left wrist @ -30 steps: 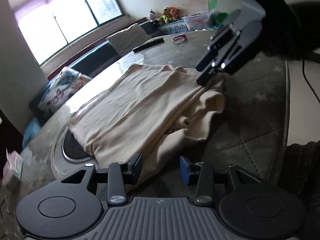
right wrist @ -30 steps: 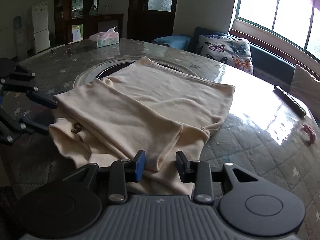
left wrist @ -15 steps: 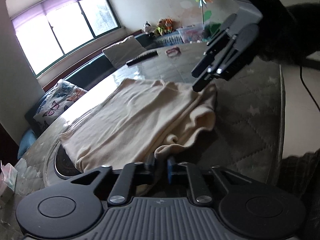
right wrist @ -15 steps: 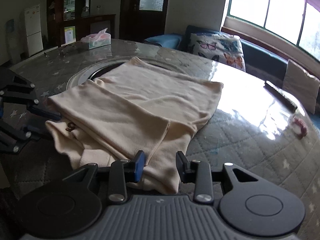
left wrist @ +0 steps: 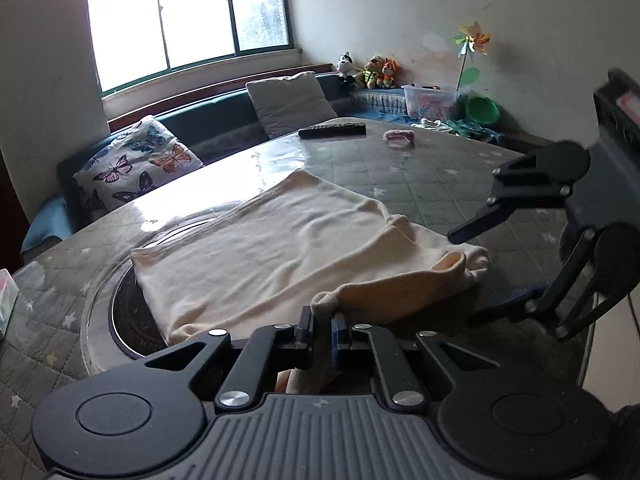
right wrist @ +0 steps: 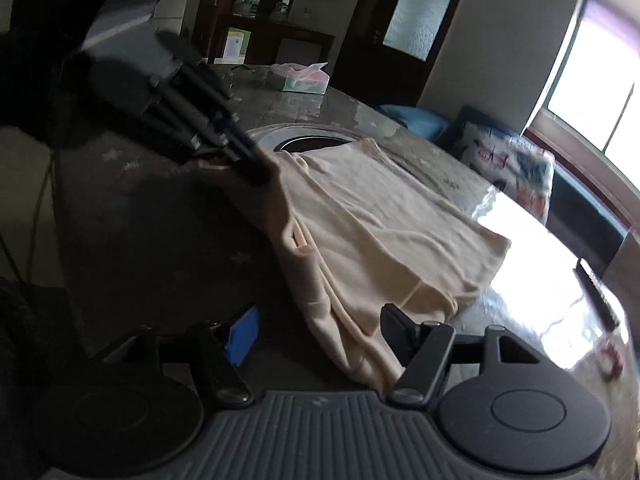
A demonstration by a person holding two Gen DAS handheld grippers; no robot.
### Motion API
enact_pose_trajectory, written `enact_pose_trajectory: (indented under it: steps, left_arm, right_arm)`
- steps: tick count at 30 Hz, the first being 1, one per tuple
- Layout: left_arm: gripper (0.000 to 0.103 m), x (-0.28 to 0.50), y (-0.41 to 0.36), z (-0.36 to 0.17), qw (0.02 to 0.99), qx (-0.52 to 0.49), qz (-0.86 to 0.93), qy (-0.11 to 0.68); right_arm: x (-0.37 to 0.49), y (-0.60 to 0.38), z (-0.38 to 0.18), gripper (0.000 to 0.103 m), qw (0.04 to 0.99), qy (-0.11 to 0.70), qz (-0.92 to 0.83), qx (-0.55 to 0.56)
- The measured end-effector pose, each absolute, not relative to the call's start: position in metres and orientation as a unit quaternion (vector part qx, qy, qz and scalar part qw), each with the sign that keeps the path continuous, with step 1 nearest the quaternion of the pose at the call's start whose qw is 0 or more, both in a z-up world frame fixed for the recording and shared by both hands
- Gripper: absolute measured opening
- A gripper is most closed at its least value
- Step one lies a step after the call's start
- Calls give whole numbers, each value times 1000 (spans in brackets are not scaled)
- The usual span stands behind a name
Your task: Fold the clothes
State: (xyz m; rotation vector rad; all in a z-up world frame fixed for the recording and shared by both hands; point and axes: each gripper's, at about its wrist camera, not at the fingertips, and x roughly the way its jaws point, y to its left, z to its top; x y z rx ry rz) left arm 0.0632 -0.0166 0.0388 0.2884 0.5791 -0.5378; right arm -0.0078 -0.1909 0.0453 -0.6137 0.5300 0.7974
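With the left gripper (left wrist: pixel 322 330) clamped on the cream garment's (left wrist: pixel 280 256) lifted corner at lower centre of the surface (left wrist: pixel 420 168), the right gripper's (right wrist: pixel 320 330) fingers, just opened, straddle its near edge; tugging early could undo the fold.

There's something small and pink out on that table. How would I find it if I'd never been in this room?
Start at the big round table with the grey quilted, star-dotted cover. Past the cream garment, toward the window bench, lies a long black remote control. The small pink thing sits just right of it, the only pink item there.
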Motion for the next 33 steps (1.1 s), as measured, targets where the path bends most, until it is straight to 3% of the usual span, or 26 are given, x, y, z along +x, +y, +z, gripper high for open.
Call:
enact_pose_trajectory:
  steps: [3,4,8,10,12,21,28,31,33]
  left_arm:
    - [9,64,-15,37,911,140,-263,285]
    - [9,62,-15,36,910,141,-265,286]
    - [13,51,-12,30,908,150,-269,285]
    - [19,43,-11,27,908,155,-268,282]
    - [32,35,-11,23,908,169,-263,279]
    - [47,16,-14,8,912,214,-239,258]
    - [49,14,-27,-5,911,277,-199,230]
    - [45,18,-27,-9,909,290,-193,229]
    - [28,21,-24,-10,907,292,-197,231]
  right_arm:
    - [2,-185,39,59,849,246,369,-287]
    - [7,-184,38,49,851,250,364,-285]
    - [23,-185,40,26,848,277,365,-266]
    - [29,-188,44,19,850,290,363,-248]
    - [32,-190,50,15,853,296,364,-228]
    - [49,-191,78,13,867,298,354,-184]
    - [58,-186,85,13,871,297,349,-179]
    - [59,-185,84,13,871,297,349,-179]
    - [58,-185,82,13,872,295,345,-183]
